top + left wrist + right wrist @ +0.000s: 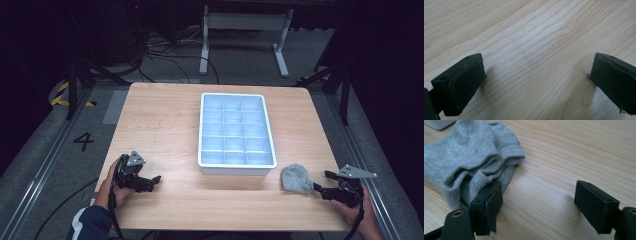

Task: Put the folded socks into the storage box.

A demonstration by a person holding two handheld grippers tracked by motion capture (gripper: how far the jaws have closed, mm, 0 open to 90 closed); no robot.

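A crumpled grey sock [297,179] lies on the wooden table near its front right, just off the front right corner of a white divided tray [237,168]. My right gripper [320,188] rests low on the table right of the sock, jaws wide apart. In the right gripper view the sock [466,165] lies at the upper left, touching the outside of the left jaw, and bare wood shows between the jaws of the right gripper [537,203]. My left gripper [154,181] sits at the front left, open. Bare wood also lies between the jaws of the left gripper [535,80].
The tray's several compartments look empty. The table's front edge [220,227] runs close below both hands. A white frame [245,30] and cables stand on the floor beyond the table. A corner of the tray [439,123] shows at the top left.
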